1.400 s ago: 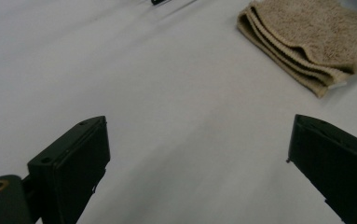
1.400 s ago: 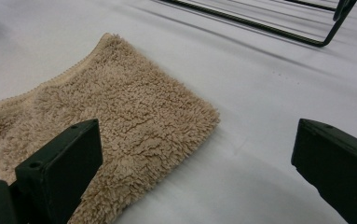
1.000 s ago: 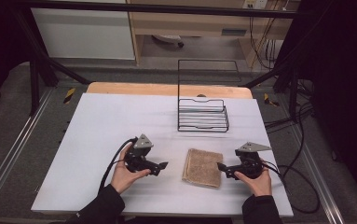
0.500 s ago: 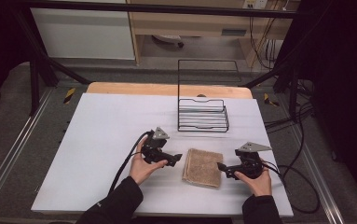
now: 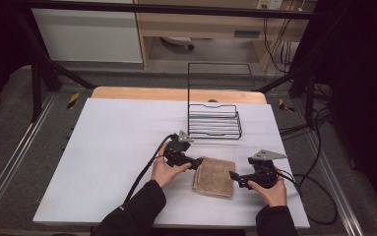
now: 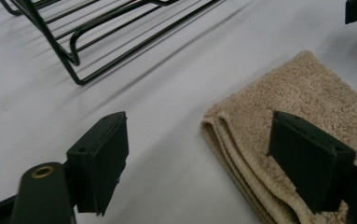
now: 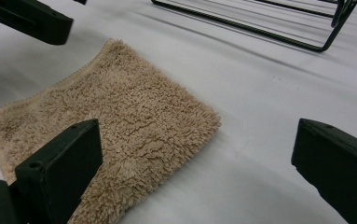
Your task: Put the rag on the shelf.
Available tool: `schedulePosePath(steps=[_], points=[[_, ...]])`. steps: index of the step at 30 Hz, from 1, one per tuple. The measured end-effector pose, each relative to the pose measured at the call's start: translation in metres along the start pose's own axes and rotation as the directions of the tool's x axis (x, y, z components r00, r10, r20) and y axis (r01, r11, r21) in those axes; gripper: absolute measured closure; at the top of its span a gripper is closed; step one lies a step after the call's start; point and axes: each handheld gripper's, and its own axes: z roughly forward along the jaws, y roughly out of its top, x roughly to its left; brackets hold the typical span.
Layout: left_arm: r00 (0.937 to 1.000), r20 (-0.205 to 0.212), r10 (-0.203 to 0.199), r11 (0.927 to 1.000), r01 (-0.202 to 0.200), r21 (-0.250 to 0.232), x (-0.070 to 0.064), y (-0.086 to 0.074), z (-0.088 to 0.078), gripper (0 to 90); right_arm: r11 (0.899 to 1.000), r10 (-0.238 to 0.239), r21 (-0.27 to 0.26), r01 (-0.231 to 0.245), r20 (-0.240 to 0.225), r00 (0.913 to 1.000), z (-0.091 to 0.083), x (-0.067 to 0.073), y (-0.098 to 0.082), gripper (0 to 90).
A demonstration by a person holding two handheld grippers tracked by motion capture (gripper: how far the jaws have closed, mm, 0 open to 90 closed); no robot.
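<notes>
On the white table [image 5: 107, 162] a folded towel [image 5: 214, 176] is bracketed for lifting; the left gripper [image 5: 197, 162] jaws, just narrowing, straddle its corner unpressed; the right gripper [image 5: 234, 175] jaws are held wide at its opposite edge.

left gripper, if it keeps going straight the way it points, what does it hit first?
Probably the folded towel. The left gripper, jaws just closing, nothing pressed, straddles its near corner. One jaw runs over the cloth, the other over bare table. Jaw height over the cloth is unclear.

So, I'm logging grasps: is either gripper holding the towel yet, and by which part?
Nothing is held. The left gripper has its jaws open astride a corner of the folded towel; the right gripper is open at its other side.
</notes>
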Motion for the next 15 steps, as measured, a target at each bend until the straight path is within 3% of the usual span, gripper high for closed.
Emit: schedulePosePath(steps=[7, 15], points=[[0.9997, 0.015, -0.021, 0.9995, 0.020, 0.025, -0.004, 0.006, 0.019, 35.4, 1.000, -0.008, -0.002, 0.008, 0.000, 1.0000, 0.002, 0.000, -0.001, 2.6], [0.9993, 0.017, -0.034, 0.9977, 0.032, 0.059, 0.000, 0.003, 0.031, 52.8, 1.000, -0.001, -0.003, 0.001, -0.003, 1.0000, 0.001, 0.000, 0.000, 2.8]])
